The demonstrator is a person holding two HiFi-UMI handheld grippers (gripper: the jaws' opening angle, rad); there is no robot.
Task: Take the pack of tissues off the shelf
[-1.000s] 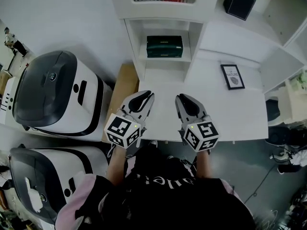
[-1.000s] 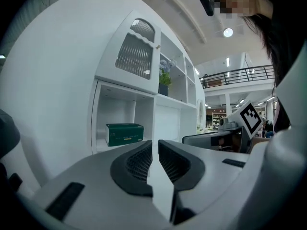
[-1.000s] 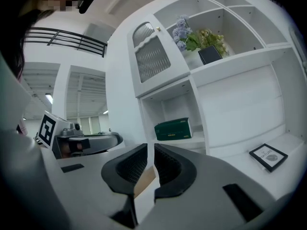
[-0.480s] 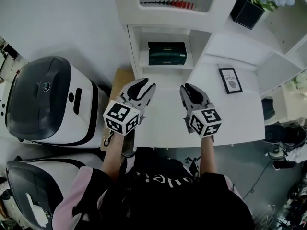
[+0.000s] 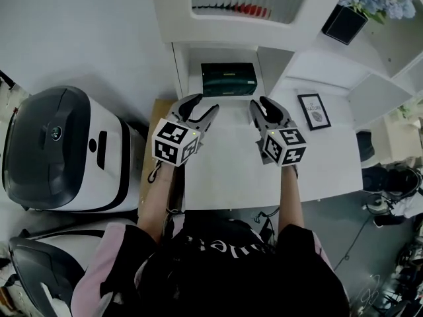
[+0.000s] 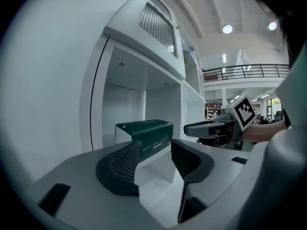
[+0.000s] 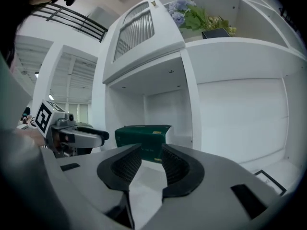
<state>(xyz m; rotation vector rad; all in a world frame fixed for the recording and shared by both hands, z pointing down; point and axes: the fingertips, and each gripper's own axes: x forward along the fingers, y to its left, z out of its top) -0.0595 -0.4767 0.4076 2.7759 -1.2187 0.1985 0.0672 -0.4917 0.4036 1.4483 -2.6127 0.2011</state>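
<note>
A white worktop (image 5: 231, 170) fills the middle of the head view, running under a white shelf unit (image 5: 180, 65) at 12 o'clock. The green tissue pack (image 5: 228, 79) lies flat in the unit's lowest niche, at the back of the worktop level. Both tools point at it from 6 o'clock, side by side and apart from each other, their tips just short of the niche's mouth. The left tool (image 5: 198, 104) has just been opening and its jaws stand widely spread, with nothing between the pads; the pack shows beyond them. The right tool (image 5: 262, 104) has also just been opening, its jaws parted by a narrower gap, again empty, with the pack ahead of them. A small framed picture (image 5: 314, 111) lies on the worktop at 2 o'clock of the right tool. A dark cube pot (image 5: 345, 24) with pale blue flowers stands on a higher shelf at 1 o'clock. Two white machines with dark lids (image 5: 59, 150) stand on the floor at 9 o'clock. The left gripper view shows a railed balcony (image 6: 249, 71) and round ceiling lights.
</note>
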